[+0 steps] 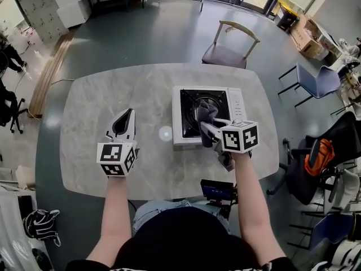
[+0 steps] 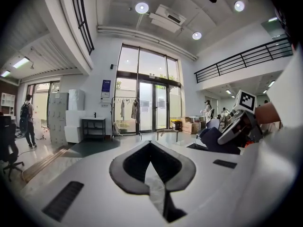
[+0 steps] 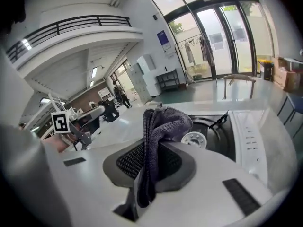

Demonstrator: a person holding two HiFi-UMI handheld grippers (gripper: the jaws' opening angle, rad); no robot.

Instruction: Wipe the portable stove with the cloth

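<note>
Marble table [image 1: 84, 112] fills my head view. The white portable stove [image 1: 237, 103] sits on it right of centre, black cooking well facing up. My left gripper [image 1: 123, 123] is over bare tabletop to the stove's left, clear of it. In the left gripper view its jaws [image 2: 150, 145] are pressed together at the tips, nothing between them.

My right gripper [image 1: 207, 131] is at the stove's near edge, jaws clamped on the dark grey cloth [image 1: 206, 113] – it's bunched up over the black well. The right gripper view confirms it: cloth [image 3: 165, 122] pinched between the pads and flopping over the top, with the stove [image 3: 251, 126] right behind – burner cap [image 3: 194, 138] just beyond the fabric. Can't tell whether the cloth touches the surface.
</note>
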